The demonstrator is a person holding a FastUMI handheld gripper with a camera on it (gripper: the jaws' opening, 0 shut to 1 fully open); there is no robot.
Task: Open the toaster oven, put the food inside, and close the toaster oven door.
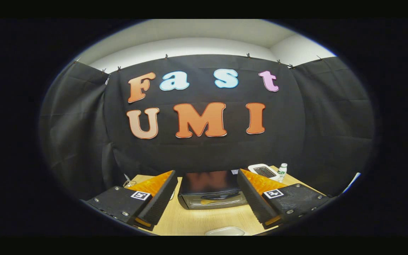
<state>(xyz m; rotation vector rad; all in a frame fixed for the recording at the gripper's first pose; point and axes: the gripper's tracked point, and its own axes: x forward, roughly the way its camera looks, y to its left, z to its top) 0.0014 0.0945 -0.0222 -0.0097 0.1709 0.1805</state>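
Claw: the claw [204, 205] is spread wide with nothing between its two fingers [159, 200]; both fingers hang above the desk, touching no object.
Toaster oven: the toaster oven [211, 189] sits on the desk just beyond the fingertips, centred in the gap between them, its dark top and glass-fronted door facing the claw; the door looks closed.
Food: something orange shows faintly behind the door glass, too blurred to tell what it is.
Tray: a pale shallow tray [225, 231] lies at the near edge of the desk, below the gap between the fingers, partly cut off.
Desk: the light wooden desk [190, 219] carries everything.
Far right corner: a white device [263, 171] with a dark panel and a small bottle [282, 171] with a green label stand just beside each other, beyond the right finger.
Claw pose: it is level, pointing straight at the oven front, raised over the near part of the desk.
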